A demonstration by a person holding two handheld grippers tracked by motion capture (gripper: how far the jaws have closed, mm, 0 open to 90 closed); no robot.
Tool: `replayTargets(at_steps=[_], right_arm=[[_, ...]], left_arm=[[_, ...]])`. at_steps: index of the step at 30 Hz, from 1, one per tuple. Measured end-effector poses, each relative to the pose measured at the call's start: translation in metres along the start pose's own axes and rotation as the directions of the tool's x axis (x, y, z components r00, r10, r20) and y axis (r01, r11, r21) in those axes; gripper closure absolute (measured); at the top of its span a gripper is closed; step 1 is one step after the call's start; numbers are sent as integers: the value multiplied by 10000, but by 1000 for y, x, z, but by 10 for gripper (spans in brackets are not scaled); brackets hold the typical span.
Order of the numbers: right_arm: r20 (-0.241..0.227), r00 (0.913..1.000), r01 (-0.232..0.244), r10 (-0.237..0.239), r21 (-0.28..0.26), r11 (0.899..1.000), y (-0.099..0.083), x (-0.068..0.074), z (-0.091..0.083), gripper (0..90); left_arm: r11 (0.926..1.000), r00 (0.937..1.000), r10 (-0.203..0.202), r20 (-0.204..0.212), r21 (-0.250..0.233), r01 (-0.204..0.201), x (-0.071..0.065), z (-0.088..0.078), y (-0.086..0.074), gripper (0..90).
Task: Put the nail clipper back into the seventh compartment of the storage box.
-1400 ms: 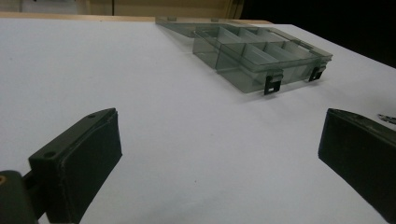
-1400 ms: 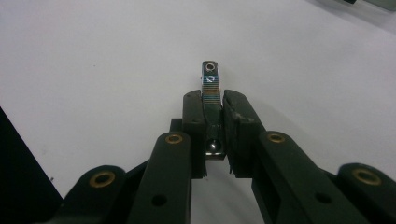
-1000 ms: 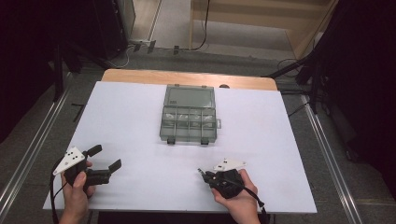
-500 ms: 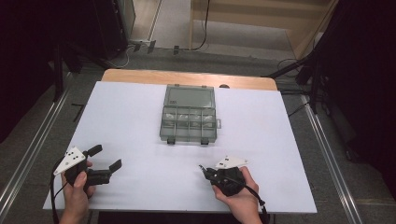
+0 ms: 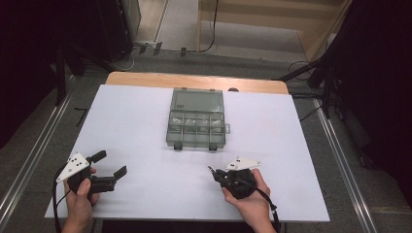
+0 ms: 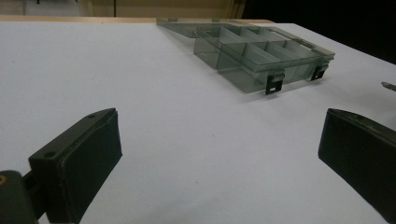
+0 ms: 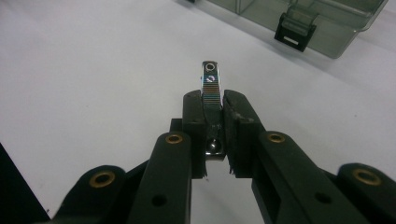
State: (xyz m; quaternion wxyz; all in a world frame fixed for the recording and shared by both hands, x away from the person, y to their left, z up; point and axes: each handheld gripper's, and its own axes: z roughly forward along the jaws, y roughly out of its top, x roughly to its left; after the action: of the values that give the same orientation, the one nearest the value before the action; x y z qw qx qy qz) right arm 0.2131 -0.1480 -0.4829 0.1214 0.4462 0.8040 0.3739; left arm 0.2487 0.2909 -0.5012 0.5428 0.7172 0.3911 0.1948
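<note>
1. Two grippers sit near the table's [image 5: 145, 121] near edge, each in one of the person's hands, well apart from each other.
2. At the near left corner, the left gripper [image 5: 108, 165] has its jaws spread wide with nothing between them; in the left gripper view, bare white table surface lies between the two black pads [image 6: 88, 158].
3. Toward the near right, the right gripper [image 5: 213, 172] has its jaws closed on a small flat metal strip [image 7: 211, 88].
4. Seen in the right gripper view, the metal strip stands out past the jaw tips, with a round hole near its far end and a rainbow sheen on its face; a rivet or screw head shows on the part between the pads.
5. A grey see-through compartment box [image 5: 197, 124] lies at the middle of the table, toward the far edge, well apart from both grippers.
6. Its lid is shut, with two dark latches [image 6: 275, 84] on the side facing the person, and dividers split it into several compartments.
7. From these views I cannot tell what is in the compartments.
8. A white sheet covers the table, leaving a strip of wood along the far edge.
</note>
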Motion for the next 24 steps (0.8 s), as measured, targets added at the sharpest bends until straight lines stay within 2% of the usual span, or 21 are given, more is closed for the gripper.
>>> replayTargets(at_steps=[11, 15, 20, 24], right_arm=[[-64, 10000, -44, 43, -188, 9998, 14, -5, 0, 815], [-134, 9997, -192, 189, -249, 9995, 19, -8, 1, 815], [-150, 9997, -204, 200, -299, 9993, 25, -10, 2, 815], [-138, 9996, -236, 231, -360, 9991, 30, -11, 3, 815]], left_arm=[[10000, 10000, -40, 56, -35, 40, 0, -1, 1, 0], [9999, 9999, -104, 62, -115, 105, 1, -2, 2, 0], [10000, 10000, 15, 59, -99, -15, 0, -3, 3, 0], [9995, 9999, 124, 26, -304, -123, -1, -5, 4, 0]])
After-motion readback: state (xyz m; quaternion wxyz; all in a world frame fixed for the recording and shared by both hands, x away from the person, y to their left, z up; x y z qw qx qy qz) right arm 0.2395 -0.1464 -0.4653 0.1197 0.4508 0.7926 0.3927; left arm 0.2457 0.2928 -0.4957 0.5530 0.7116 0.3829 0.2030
